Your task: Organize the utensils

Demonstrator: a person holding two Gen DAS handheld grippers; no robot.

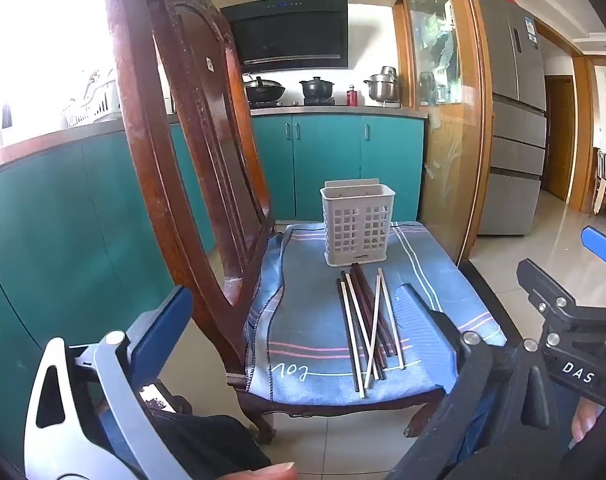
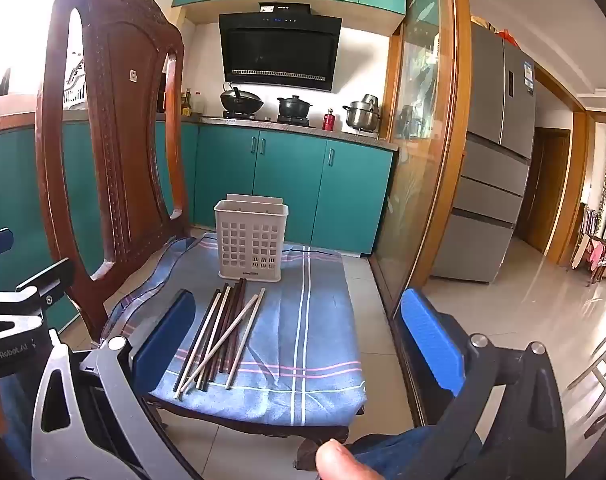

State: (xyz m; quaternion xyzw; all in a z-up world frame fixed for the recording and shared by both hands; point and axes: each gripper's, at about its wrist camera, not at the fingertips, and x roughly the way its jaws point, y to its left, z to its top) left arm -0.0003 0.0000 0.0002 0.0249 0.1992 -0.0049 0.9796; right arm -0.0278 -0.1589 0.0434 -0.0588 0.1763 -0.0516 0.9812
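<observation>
Several chopsticks [image 1: 367, 324], dark and pale, lie in a loose crossed pile on a blue striped cloth [image 1: 303, 320] over a wooden chair seat. Behind them stands an empty white perforated utensil holder [image 1: 358, 224], upright. In the right wrist view the chopsticks [image 2: 223, 336] lie in front of the holder [image 2: 251, 238] on the cloth [image 2: 303, 340]. My left gripper [image 1: 299, 312] is open and empty, held back from the seat's near edge. My right gripper [image 2: 299, 328] is open and empty, also short of the seat, and shows at the right edge of the left wrist view [image 1: 563, 304].
The carved wooden chair back [image 1: 191, 128] rises at the left of the seat. A glass sliding door with a wooden frame [image 2: 431, 140] stands close on the right. Teal cabinets and a stove with pots [image 2: 263, 108] are behind. Tiled floor surrounds the chair.
</observation>
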